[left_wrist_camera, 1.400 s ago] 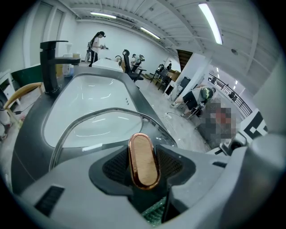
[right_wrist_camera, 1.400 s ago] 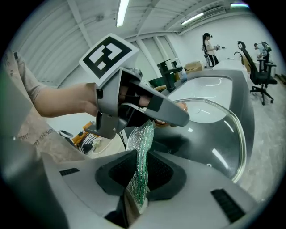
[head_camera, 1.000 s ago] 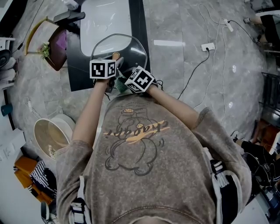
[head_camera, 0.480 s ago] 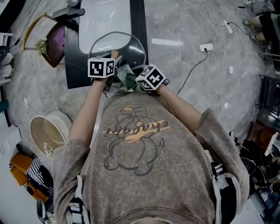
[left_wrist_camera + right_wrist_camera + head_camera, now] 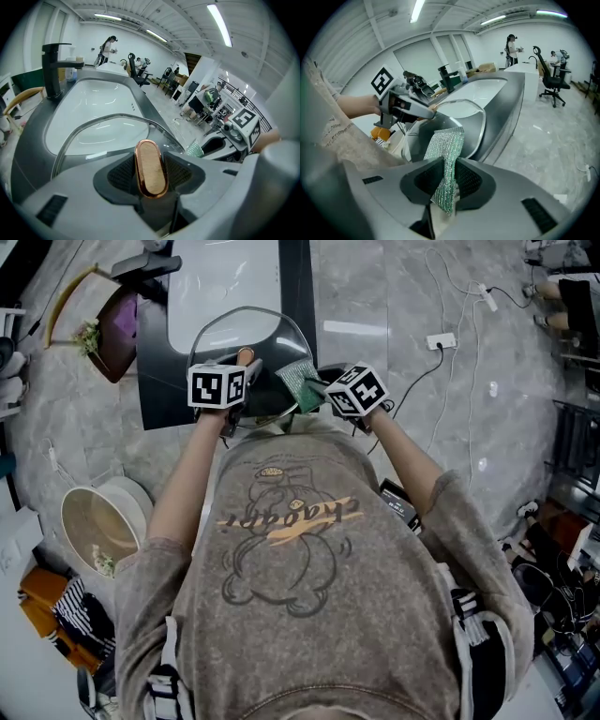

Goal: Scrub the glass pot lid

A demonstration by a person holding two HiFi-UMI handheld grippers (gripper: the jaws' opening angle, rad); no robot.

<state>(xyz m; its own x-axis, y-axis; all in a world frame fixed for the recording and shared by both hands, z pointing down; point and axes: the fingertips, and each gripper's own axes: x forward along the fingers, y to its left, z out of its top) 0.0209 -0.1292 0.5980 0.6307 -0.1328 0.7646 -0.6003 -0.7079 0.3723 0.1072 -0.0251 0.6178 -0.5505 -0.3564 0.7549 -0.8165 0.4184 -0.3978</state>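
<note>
Left gripper (image 5: 242, 369) is clamped on the copper knob (image 5: 151, 168) of the glass pot lid (image 5: 239, 338), and the knob's long axis runs in line with the jaws. The lid stands tilted on edge over the sink (image 5: 98, 101), knob side facing the person. Right gripper (image 5: 323, 388) pinches a green scouring pad (image 5: 449, 159), held upright just beside the lid's right edge.
</note>
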